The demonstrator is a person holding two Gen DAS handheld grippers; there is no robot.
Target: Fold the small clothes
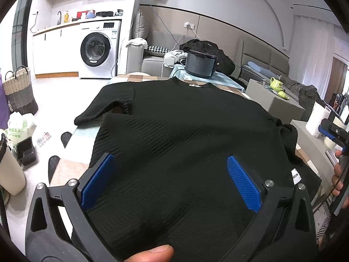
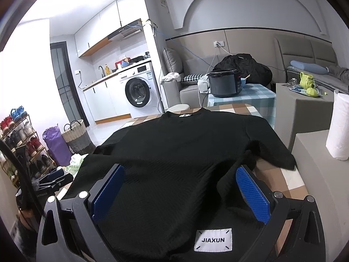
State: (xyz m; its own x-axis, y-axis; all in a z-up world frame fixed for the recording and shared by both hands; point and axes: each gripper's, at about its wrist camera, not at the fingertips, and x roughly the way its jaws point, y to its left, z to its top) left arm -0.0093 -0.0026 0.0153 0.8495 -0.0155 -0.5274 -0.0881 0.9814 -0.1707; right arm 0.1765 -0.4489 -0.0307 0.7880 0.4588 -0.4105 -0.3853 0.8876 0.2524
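A: Left wrist view. The black sweater (image 1: pixel 174 135) lies flat on a checked table (image 1: pixel 139 78), collar away from the camera; one sleeve (image 1: pixel 98 109) reaches the table's left edge, with open floor beyond. The left gripper (image 1: pixel 170 181) hovers over the hem, its blue pads (image 1: pixel 98 181) spread wide, nothing between them.

B: Hidden parts?

A: The near hem is cut off by the frame. The right gripper (image 1: pixel 333 131) shows only partly at the right margin.

B: Right wrist view?

A: The right gripper (image 2: pixel 181 192) also stands apart over the sweater (image 2: pixel 174 152), above a white label (image 2: pixel 212 240). The right sleeve (image 2: pixel 277 155) ends near the table edge (image 2: pixel 292 181); it appears slightly bunched. A paper roll (image 2: pixel 339 126) stands alongside; a rice cooker (image 2: pixel 224 83) sits beyond the collar.
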